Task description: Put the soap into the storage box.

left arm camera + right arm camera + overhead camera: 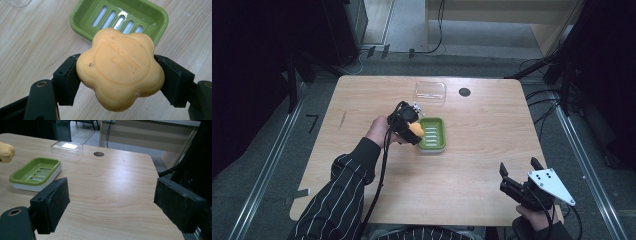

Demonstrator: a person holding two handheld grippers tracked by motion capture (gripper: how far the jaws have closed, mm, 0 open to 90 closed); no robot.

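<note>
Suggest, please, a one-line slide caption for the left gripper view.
Left gripper clamps a flower-shaped orange soap just short of the empty green soap dish on the wooden table.

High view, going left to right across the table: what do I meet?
Left tool holding the orange soap → green soap dish → dark round hole in the tabletop → right tool, open.

Clear plastic lid [430,92] lies near a round hole [464,92] (far edge of the table [492,165]).
</note>
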